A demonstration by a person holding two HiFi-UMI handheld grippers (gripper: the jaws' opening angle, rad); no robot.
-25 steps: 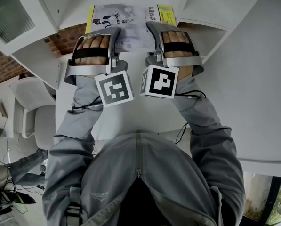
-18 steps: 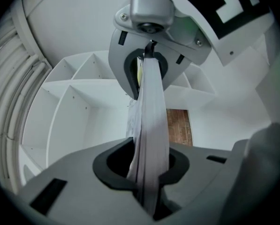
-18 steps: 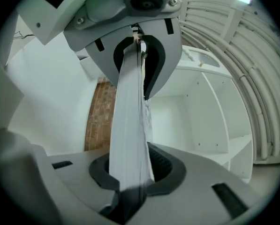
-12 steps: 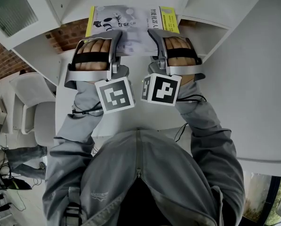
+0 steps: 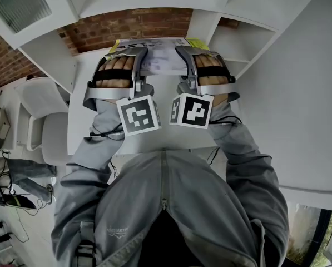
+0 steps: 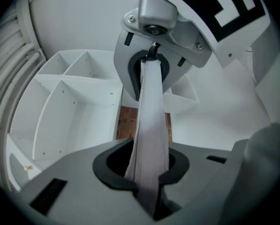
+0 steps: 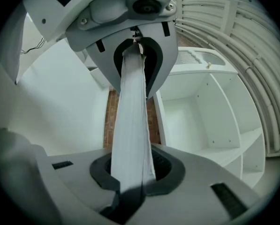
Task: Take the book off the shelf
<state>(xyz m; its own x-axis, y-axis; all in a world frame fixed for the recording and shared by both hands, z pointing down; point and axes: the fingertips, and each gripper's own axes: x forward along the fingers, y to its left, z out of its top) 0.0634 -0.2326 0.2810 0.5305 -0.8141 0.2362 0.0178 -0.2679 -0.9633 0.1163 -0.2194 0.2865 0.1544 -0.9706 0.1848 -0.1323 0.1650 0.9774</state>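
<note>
Upper middle of the head view, the book (image 5: 161, 60) lies nearly flat and foreshortened. It is held by its near edge, and a brick wall (image 5: 127, 25) shows beyond its far edge. Toward the left end of the near edge, the left tool (image 5: 139, 53) is clamped on it. Toward the right end, the right tool (image 5: 183, 51) has just been closing its jaws and now pinches the same edge — a bare stretch of cover shows between the two. A yellow strip runs along the book's right edge, near an upright board of the white shelf (image 5: 249, 40) at upper right. A slanted shelf board stands off the book's left corner, a little further away. Whether the far edge rests on anything cannot be told.

Lower in the frame, a white bench (image 5: 154, 142) shows bare between the book and the person's body, under the grey sleeves (image 5: 93, 149). A chair (image 5: 40, 124) stands at the left edge, well apart from the book.

From the left tool (image 6: 147, 186), the book (image 6: 149, 121) is a pale edge-on band pressed between the dark pads, running up to the other tool. The shelf (image 6: 69, 111) opens its compartments at the left of the frame. From the right tool (image 7: 130, 186), the book (image 7: 130, 111) is pinched the same way — the shelf (image 7: 210, 111) opens at the right.
</note>
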